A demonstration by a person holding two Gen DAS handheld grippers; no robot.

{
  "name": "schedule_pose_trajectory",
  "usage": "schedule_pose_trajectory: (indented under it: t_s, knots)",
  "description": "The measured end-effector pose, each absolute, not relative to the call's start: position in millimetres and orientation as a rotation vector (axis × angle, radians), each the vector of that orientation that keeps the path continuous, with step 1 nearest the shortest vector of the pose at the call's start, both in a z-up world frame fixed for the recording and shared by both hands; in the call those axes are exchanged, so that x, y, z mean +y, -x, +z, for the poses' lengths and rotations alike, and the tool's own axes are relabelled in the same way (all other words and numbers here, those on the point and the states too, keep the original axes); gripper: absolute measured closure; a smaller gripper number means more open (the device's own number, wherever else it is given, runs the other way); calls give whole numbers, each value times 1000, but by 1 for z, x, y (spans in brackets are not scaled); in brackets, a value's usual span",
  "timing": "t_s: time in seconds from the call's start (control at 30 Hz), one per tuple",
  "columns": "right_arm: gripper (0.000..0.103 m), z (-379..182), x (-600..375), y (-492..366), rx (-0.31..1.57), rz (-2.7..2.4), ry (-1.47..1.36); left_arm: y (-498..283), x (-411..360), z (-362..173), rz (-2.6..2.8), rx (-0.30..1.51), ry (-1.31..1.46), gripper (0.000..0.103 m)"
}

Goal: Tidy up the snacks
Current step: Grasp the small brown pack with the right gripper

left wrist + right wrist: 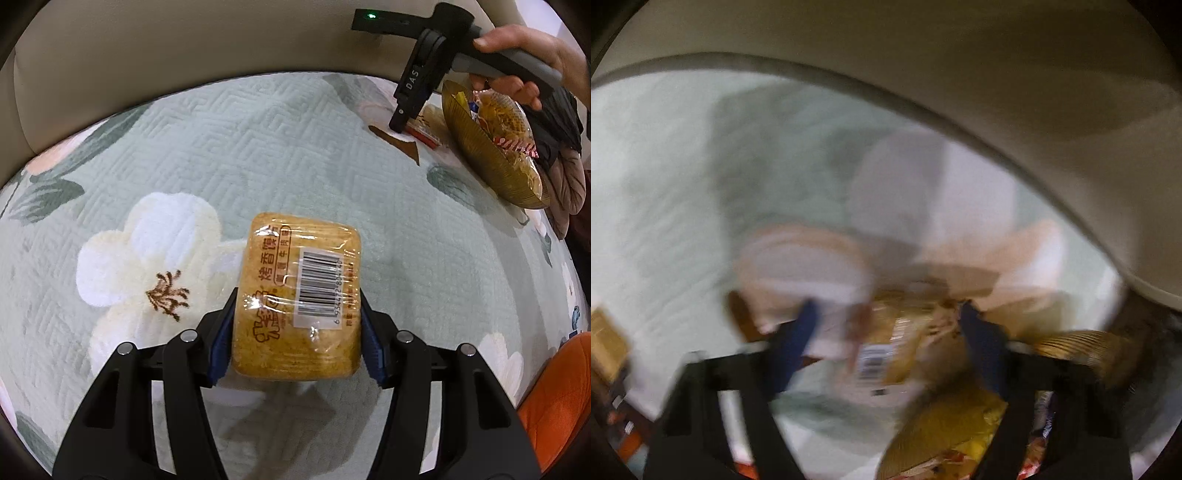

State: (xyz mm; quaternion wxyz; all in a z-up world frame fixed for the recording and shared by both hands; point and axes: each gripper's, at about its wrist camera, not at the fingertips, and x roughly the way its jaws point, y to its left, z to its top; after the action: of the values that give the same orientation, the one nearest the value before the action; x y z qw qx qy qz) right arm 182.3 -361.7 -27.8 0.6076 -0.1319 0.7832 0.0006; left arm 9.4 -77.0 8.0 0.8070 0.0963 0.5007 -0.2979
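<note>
The left gripper (295,328) has its fingers clamped on a wrapped cracker pack (299,295), held above the floral quilt (221,147). The right gripper (404,123) sits tip-down on a red packet (424,134) beside the gold snack bowl (476,155); its view is blurred, so its grip is anyone's guess.

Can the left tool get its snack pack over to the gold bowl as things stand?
Probably yes. The left tool grips the pack, and the quilt between it and the bowl looks bare. But the right tool and hand sit at the bowl's near side, so it may have to wait.
</note>
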Motion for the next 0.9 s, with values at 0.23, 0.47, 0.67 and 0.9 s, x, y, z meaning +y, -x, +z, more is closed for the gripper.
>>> schedule_pose_trajectory:
  t_s: [0.23,0.47,0.67,0.9]
  knots:
    - [62,-16,-353,-158,1741,0,234,-6,-81,7,-629,1056,-217,46]
    - [62,3,-338,-94,1673,64,-263,-1,-79,8,-619,1049,-211,46]
    - [37,2,-314,-12,1528,16,-420,17,-75,15,-611,1053,-221,45]
    - [18,7,-326,49,1236,-126,-547,12,-77,3,-574,1044,-214,29]
